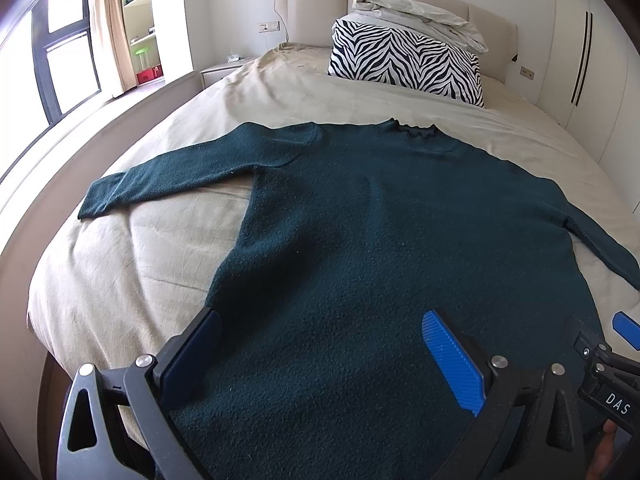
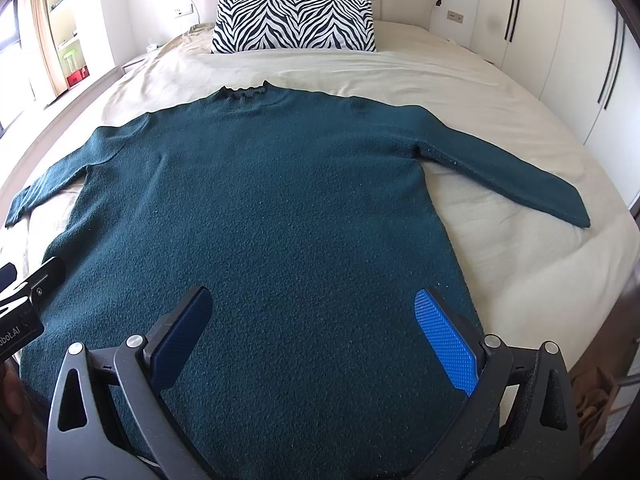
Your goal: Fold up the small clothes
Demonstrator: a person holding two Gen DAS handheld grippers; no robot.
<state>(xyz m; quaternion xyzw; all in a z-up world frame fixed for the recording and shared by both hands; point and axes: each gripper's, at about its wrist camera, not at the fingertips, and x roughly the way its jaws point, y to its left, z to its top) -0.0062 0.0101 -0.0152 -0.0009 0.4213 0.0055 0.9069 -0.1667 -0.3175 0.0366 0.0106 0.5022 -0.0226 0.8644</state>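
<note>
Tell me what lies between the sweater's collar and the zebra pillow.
Only bare beige bedsheet between the sweater collar and zebra pillow; clearest in the right wrist view.

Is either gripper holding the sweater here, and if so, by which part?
Nothing is held. The left gripper and right gripper are both open above the lower body of the green sweater, which lies flat.

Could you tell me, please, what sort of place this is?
Almost certainly a home bedroom. A dark green sweater lies spread flat on a wide bed with a padded headboard, a zebra-striped pillow sits at its head, and tall white wardrobe doors line the right wall.
</note>
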